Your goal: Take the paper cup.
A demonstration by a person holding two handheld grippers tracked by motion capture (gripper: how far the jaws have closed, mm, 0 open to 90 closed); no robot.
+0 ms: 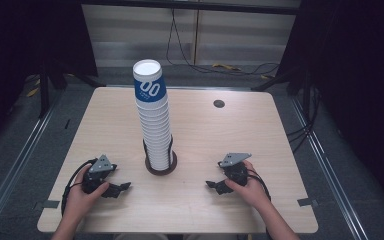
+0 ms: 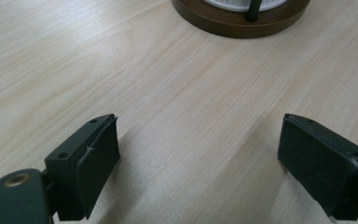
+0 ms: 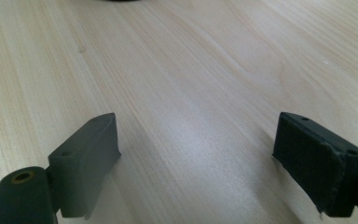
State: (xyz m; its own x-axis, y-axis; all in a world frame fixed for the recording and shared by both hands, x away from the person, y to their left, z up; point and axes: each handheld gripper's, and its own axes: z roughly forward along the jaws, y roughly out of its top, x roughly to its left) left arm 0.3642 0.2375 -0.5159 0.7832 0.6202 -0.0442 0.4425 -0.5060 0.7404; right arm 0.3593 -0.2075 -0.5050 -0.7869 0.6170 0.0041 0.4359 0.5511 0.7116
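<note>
left tool (image 2: pixel 198 154) sees brown base (image 2: pixel 242 23); high view shows cup stack (image 1: pixel 154 117).

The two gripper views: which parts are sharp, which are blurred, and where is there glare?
Left gripper view: table grain sharp, jaws soft, brown holder base slightly soft. Right gripper view: jaws blurred, pale glare patch on the wood ahead. High view: table evenly lit, surroundings dark.

black tongs (image 1: pixel 126 187), grey three-cornered plates, trailing black cables

My left gripper view cuts the brown holder base (image 2: pixel 240 24) and cup stack (image 2: pixel 242 4) off at its top edge.
</note>
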